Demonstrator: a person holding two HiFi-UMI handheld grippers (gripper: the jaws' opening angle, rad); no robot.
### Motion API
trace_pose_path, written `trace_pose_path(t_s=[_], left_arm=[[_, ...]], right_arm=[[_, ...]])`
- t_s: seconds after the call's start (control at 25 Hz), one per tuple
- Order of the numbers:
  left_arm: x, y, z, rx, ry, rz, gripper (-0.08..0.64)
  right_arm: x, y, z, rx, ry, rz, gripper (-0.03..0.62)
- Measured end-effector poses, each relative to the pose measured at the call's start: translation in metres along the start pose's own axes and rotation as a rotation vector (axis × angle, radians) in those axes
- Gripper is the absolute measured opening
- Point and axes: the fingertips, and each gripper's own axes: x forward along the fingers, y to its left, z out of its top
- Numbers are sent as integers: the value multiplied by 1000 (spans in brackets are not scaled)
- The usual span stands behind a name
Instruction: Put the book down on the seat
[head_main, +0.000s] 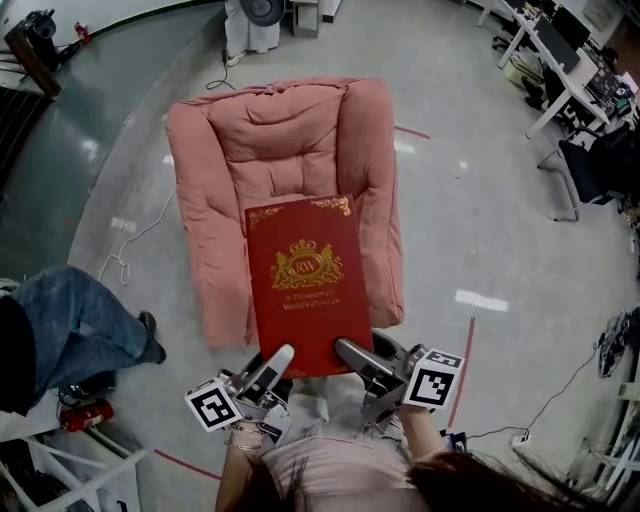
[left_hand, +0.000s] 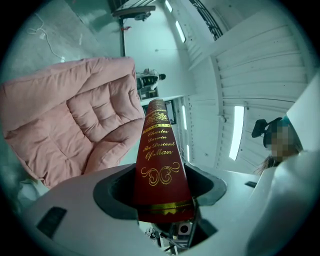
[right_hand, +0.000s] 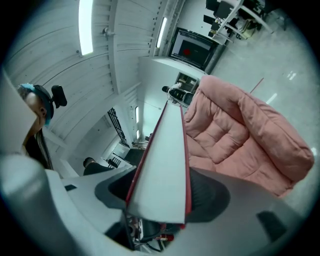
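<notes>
Grey polished floor (head_main: 480, 220) spreads all round a pink padded armchair (head_main: 290, 140), with desks (head_main: 565, 60) at the far right and a seated person's jeans-clad legs (head_main: 75, 330) at the left. Two thick armrests and a tufted back at the far side wall in the chair's seat (head_main: 240, 270); the cushion that shows holds nothing but its own folds. I hold the red book (head_main: 305, 280) flat, gold-stamped cover up, over the near part of that seat, its near edge out past the chair's front lip toward me. Whether its far edge touches the cushion I cannot tell. My left claw (head_main: 280, 358) grips the near left corner, the jaws set wide across the book's thickness and the gold-lettered spine standing between them. My right claw (head_main: 350, 352) clamps the near right corner the same way, the white page edges between its jaws. From above, the book's right edge overlaps the inner side of the right armrest, while its left edge lies just inside the left one. Open floor lies to the right of the chair as far as a red line (head_main: 462, 370), and a thin cable (head_main: 140, 240) trails on the floor at the left.
</notes>
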Motion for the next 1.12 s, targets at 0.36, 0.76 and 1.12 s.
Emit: trace_pose_path(t_s=[0.36, 0.76, 1.12], left_arm=[[20, 43, 15, -52, -21, 51, 290], [44, 86, 31, -85, -28, 106, 290], [57, 128, 30, -125, -18, 173, 290]], right_arm=[[27, -46, 7, 52, 60, -36, 302], [54, -93, 17, 103, 105, -59, 302], [67, -137, 15, 142, 150, -78, 302]])
